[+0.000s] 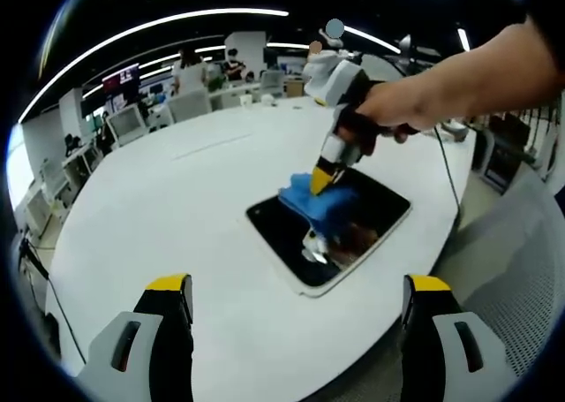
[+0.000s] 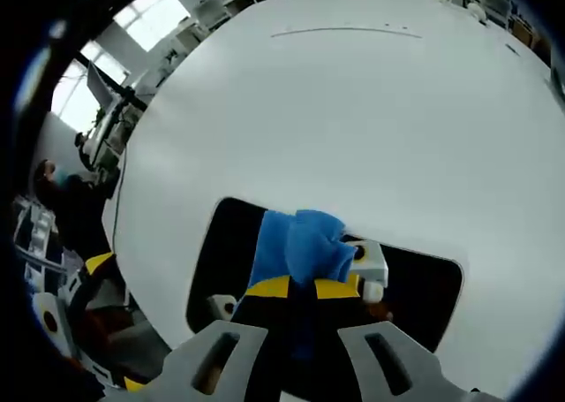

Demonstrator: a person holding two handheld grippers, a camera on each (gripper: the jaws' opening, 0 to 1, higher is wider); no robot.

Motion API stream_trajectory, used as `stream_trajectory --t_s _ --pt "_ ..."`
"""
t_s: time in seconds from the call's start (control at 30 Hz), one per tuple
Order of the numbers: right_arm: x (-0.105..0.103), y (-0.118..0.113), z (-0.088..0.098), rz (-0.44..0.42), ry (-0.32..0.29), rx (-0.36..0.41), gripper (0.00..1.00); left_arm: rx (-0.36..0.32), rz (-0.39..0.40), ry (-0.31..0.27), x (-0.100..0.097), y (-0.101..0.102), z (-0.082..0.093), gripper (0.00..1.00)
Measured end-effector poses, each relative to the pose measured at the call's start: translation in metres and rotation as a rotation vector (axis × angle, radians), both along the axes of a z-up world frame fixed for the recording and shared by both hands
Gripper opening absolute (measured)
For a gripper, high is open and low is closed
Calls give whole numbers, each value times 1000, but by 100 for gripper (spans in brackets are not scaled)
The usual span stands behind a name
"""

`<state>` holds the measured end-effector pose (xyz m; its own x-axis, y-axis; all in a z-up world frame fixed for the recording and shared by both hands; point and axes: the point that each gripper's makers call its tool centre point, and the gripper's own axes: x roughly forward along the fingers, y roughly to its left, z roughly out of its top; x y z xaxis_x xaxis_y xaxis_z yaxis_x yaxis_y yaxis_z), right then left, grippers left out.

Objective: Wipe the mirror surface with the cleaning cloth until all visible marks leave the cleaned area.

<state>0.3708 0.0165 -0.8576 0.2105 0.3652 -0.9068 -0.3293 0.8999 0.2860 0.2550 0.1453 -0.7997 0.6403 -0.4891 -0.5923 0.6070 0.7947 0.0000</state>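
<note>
A dark rectangular mirror [image 1: 357, 208] with a white frame lies flat on the white table [image 1: 194, 199]. A blue cleaning cloth [image 1: 311, 199] rests on its surface. My right gripper [image 1: 325, 178], held by a person's hand, presses down on the cloth with its yellow-tipped jaws shut on it. In the right gripper view the blue cloth [image 2: 298, 243] bunches up between the closed jaws of my right gripper [image 2: 302, 287], above the mirror [image 2: 424, 283]. My left gripper [image 1: 296, 287] hovers open in front of the mirror, nothing between its jaws.
The table edge [image 1: 441, 243] runs close by the mirror, with a grey chair [image 1: 521, 261] beyond it. A cable [image 1: 448, 168] trails over the table. Desks, monitors and people stand at the far side of the room.
</note>
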Motion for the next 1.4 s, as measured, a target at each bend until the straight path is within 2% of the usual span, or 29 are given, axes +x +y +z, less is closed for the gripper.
stream_trajectory --t_s 0.3,1.4 --pt "0 2 3 -7 -5 1 2 0 0 2 0 0 0 99" --pt "34 2 0 20 -44 -35 2 19 -3 5 -1 1 -3 99"
